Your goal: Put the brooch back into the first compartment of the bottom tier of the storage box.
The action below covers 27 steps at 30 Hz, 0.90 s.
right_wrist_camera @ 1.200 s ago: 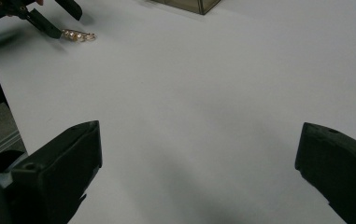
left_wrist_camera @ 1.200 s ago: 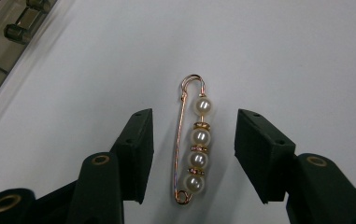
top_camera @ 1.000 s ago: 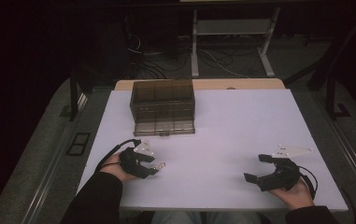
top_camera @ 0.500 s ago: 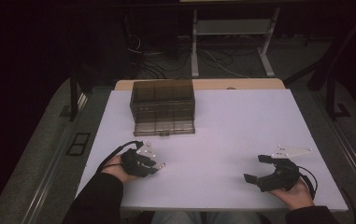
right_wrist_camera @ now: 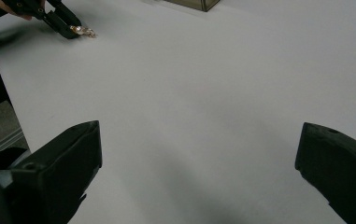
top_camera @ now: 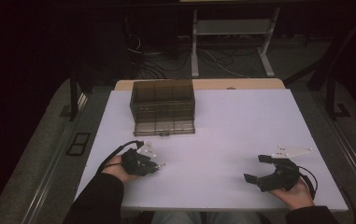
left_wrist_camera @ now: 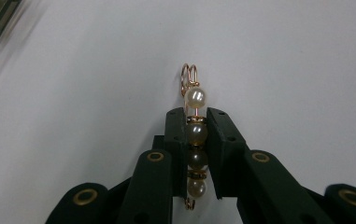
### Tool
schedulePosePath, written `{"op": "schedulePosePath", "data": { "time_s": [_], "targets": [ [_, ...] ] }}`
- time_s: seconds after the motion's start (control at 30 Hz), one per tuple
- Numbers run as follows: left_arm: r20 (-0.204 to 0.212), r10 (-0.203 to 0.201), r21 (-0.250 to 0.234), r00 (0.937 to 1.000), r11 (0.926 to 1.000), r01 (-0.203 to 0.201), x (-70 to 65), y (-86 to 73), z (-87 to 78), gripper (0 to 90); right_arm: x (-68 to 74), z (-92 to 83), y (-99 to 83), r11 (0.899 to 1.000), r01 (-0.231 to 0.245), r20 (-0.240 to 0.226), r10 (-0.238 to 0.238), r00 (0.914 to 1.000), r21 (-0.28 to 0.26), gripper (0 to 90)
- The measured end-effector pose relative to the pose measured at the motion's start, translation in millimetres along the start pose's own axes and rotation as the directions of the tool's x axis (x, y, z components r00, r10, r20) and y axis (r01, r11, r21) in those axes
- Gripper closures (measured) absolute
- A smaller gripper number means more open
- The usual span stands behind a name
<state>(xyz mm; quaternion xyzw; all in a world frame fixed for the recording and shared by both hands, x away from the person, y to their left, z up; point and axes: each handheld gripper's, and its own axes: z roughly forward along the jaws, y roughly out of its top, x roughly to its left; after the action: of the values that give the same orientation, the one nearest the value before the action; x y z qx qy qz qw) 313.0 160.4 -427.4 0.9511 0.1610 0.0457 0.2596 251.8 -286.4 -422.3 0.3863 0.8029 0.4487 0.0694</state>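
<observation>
Left gripper point(left_wrist_camera: 196, 135) pinching a pearl-and-gold-wire piece point(left_wrist_camera: 195, 140); right gripper point(right_wrist_camera: 199, 172) spread wide with bare table point(top_camera: 241, 121) between its jaws.

The beaded piece sits between the left jaws, its wire loops poking past their tips; a smoky clear drawer box point(top_camera: 162, 106) stands beyond that gripper, well apart.

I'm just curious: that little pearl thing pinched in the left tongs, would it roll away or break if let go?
The pearl bracelet looks light, so it is easily lifted. Its round beads might roll slightly, though the thin gold wire loops probably stop them. That wire likely bends under a hard squeeze.
</observation>
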Motion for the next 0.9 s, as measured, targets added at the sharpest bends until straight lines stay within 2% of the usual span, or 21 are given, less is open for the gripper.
{"op": "schedulePosePath", "data": {
  "time_s": [0.07, 0.13, 0.17, 0.2, 0.27, 0.3, 0.33, 0.4, 0.5, 0.53, 0.57, 0.9],
  "targets": [
    [0.004, 0.007, -0.001, 1.0000, 1.0000, -0.007, 2.6, 0.7, 0.0, 78.6, 0.0, -0.1, 0.0, 1.000, 0.000, 0.000, 0.000, 1.0000, 0.001, 0.2],
    [0.013, -0.020, -0.001, 0.9997, 0.9998, 0.020, 2.4, 0.0, -0.2, 78.7, -0.1, -0.1, 0.0, 1.000, 0.001, 0.000, -0.001, 1.0000, 0.000, 0.2],
    [0.014, -0.020, -0.001, 0.9997, 0.9998, 0.020, 3.0, -0.1, -0.4, 78.6, 0.0, -0.1, 0.0, 1.000, 0.001, 0.000, -0.001, 1.0000, 0.000, 0.2],
    [0.010, 0.001, 0.003, 1.0000, 1.0000, -0.001, 5.2, 0.1, -1.1, 78.7, 0.0, -0.1, 0.0, 1.000, 0.001, 0.000, -0.001, 1.0000, 0.000, 0.2],
    [0.014, -0.007, 0.000, 0.9999, 1.0000, 0.007, 5.8, -0.4, -1.6, 78.7, -0.1, -0.3, 0.0, 1.000, 0.000, 0.000, 0.000, 1.0000, 0.001, 0.2],
    [0.019, -0.029, 0.000, 0.9994, 0.9996, 0.029, 4.8, -1.0, -2.3, 78.7, -0.2, -0.3, 0.0, 1.000, 0.000, 0.000, 0.000, 1.0000, 0.001, 0.2],
    [0.013, -0.010, -0.007, 0.9999, 0.9999, 0.010, 7.1, -1.0, -2.8, 78.7, -0.4, -0.3, -0.1, 1.000, 0.000, 0.000, 0.000, 1.0000, 0.000, 0.2],
    [0.019, -0.034, -0.006, 0.9993, 0.9994, 0.034, 6.4, -1.7, -4.1, 78.7, -0.4, -0.4, -0.1, 1.000, 0.000, 0.000, 0.000, 1.0000, 0.000, 0.2],
    [0.020, -0.042, -0.017, 0.9989, 0.9990, 0.042, 7.2, -2.0, -6.2, 78.7, -0.1, -0.2, -0.1, 1.000, -0.001, 0.001, 0.001, 1.0000, 0.002, 0.2],
    [0.019, -0.033, -0.015, 0.9993, 0.9993, 0.034, 8.1, -1.7, -7.3, 78.7, 0.0, -0.1, -0.1, 1.000, -0.001, 0.002, 0.001, 1.0000, 0.002, 0.2],
    [0.021, -0.042, -0.021, 0.9989, 0.9989, 0.043, 7.6, -1.7, -7.6, 78.7, 0.0, -0.1, -0.1, 1.000, -0.002, 0.001, 0.002, 1.0000, 0.002, 0.2],
    [0.009, -0.035, -0.037, 0.9993, 0.9987, 0.036, 11.9, 2.0, -18.8, 78.7, -0.2, -0.5, 0.0, 1.000, 0.000, 0.000, 0.000, 1.0000, 0.001, 0.2]
  ]
}}
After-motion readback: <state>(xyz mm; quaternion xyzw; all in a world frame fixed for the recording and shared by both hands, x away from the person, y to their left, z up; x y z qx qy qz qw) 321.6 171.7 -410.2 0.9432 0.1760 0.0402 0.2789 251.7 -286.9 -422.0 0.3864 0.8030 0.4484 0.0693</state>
